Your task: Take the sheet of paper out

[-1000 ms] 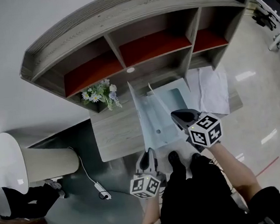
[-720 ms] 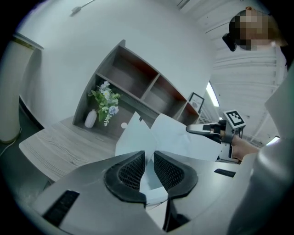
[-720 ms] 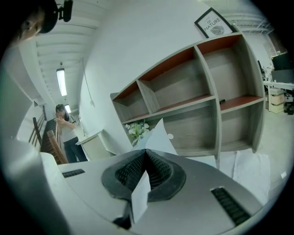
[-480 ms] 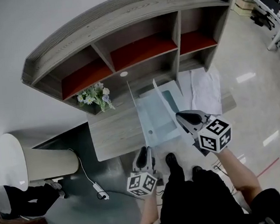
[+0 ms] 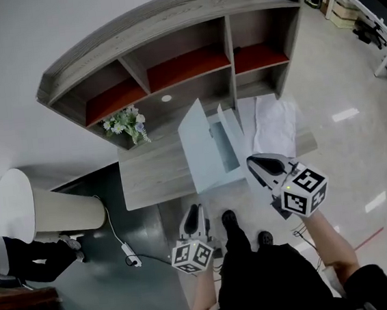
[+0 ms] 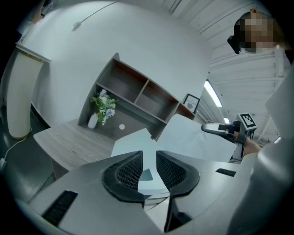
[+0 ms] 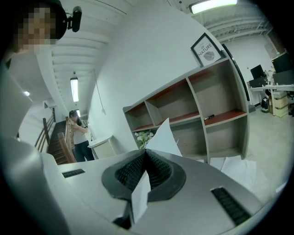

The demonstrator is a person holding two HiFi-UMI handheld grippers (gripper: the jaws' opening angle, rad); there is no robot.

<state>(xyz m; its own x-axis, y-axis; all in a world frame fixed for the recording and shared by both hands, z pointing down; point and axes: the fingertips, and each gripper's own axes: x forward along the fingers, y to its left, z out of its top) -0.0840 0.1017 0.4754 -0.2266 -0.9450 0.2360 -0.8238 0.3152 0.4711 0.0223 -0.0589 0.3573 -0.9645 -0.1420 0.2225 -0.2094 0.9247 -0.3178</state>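
Note:
A pale blue folder (image 5: 203, 150) lies open on the grey wooden desk (image 5: 148, 180), one flap tilted up. My right gripper (image 5: 252, 160) is shut on a white sheet of paper (image 5: 236, 136), which slants from the folder back to its jaws. In the right gripper view the sheet (image 7: 164, 136) sticks up from between the closed jaws (image 7: 147, 158). My left gripper (image 5: 193, 209) hangs in front of the desk edge, back from the folder. Its jaws (image 6: 149, 158) have just been opening and stand a little apart with nothing between them. Beyond them lie the folder (image 6: 131, 142) and the lifted sheet (image 6: 193, 137).
A shelf unit (image 5: 169, 57) with red-backed compartments rises behind the desk, with a flower vase (image 5: 127, 123) at its left. Loose white papers (image 5: 273, 125) lie on the desk's right end. A white round stand (image 5: 41, 211) and a cable with an adapter (image 5: 126, 251) are at left.
The left gripper has drawn back from the folder's front edge. The right gripper has pulled back and up with the sheet, which has slid further out of the folder.

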